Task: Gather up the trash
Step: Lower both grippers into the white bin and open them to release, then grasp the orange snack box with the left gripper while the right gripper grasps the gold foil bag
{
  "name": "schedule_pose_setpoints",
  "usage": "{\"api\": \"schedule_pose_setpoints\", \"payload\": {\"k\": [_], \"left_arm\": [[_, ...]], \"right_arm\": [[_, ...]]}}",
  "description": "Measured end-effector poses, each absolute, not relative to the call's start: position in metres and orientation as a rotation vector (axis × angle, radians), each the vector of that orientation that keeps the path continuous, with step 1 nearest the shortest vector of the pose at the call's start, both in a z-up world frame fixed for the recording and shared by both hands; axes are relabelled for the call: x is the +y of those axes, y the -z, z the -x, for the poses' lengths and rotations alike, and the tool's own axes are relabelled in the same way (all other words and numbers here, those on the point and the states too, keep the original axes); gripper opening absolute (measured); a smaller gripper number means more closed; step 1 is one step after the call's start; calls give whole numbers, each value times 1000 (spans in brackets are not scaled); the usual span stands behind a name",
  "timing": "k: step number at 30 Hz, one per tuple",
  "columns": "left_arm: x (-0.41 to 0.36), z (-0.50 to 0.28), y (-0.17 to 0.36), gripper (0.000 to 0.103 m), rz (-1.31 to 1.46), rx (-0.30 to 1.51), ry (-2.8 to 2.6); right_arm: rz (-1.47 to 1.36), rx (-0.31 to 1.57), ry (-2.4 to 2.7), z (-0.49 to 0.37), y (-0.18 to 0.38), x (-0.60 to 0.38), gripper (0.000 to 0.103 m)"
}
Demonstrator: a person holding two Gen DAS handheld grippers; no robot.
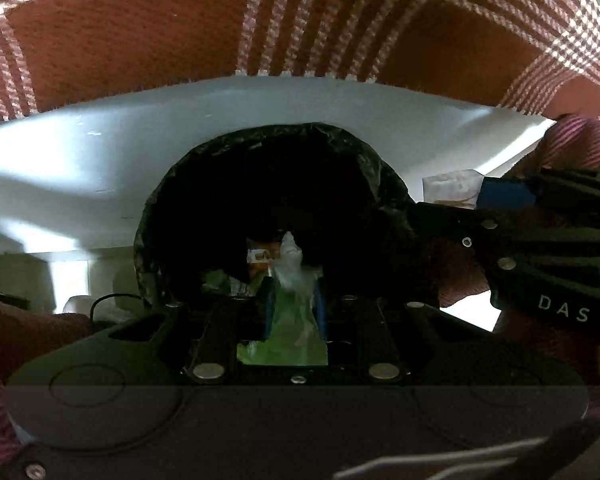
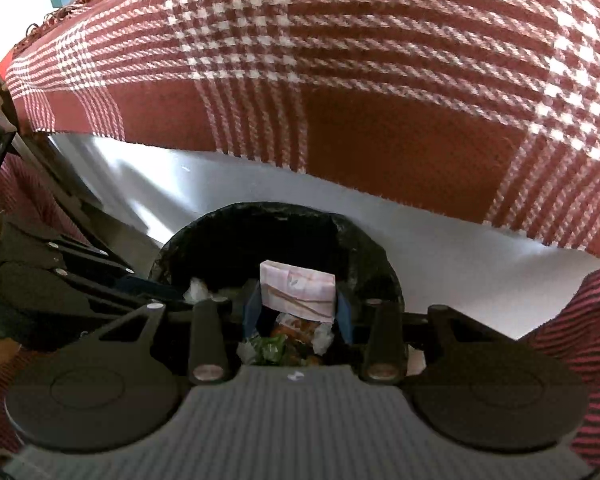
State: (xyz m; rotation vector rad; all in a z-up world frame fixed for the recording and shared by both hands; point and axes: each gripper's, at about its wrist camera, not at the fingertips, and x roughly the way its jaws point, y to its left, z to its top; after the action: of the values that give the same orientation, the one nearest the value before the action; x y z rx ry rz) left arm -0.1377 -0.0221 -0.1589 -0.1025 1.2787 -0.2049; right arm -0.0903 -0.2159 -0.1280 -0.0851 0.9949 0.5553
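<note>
My left gripper (image 1: 293,286) is shut on a crumpled green and white plastic wrapper (image 1: 296,320), held between its blue pads right over the bin (image 1: 188,184). The bin is round with a black liner and has several scraps at the bottom. My right gripper (image 2: 298,298) is shut on a folded pink and white packet (image 2: 296,282), also held above the bin's (image 2: 372,256) mouth. Trash (image 2: 284,340) lies inside below it. In the left wrist view the right gripper (image 1: 476,196) comes in from the right with the same packet (image 1: 448,188). The left gripper's body (image 2: 60,280) shows at the left of the right wrist view.
A table with a white side panel (image 1: 80,148) stands just behind the bin, draped with a red and white plaid cloth (image 2: 340,60). A striped sleeve (image 2: 580,320) is at the right. A dark cable (image 1: 108,300) lies on the floor to the left of the bin.
</note>
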Motion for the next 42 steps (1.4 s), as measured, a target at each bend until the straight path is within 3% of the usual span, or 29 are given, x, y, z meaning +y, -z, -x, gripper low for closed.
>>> {"api": "schedule_pose_setpoints", "payload": {"k": [9,11,12,15,21,26,28,33,42], "left_arm": [[-21,138,156,19,92,1269,200],[-21,137,155,26,89,1262,200],[-21,137,154,34,89,1257,199],[-20,137,150,44,83,1238,195],[-18,138,144,55,69,1221,168],[-13,139,117,56,28,1190,201],[-6,140,86,57,-6,1117,241],[18,124,10,81,-24,898,257],[36,47,-50,88,66,598,129]], "right_arm": [[85,995,-556,89,129,-215,49],[86,997,-559,88,129,-213,49],[86,997,-561,88,129,-213,53],[84,998,-565,89,130,-213,62],[77,999,-558,88,129,-214,66],[101,968,-555,90,113,-216,66],[99,926,-568,91,92,-218,67],[75,737,-594,84,27,-230,76],[125,451,-440,26,-28,-235,91]]}}
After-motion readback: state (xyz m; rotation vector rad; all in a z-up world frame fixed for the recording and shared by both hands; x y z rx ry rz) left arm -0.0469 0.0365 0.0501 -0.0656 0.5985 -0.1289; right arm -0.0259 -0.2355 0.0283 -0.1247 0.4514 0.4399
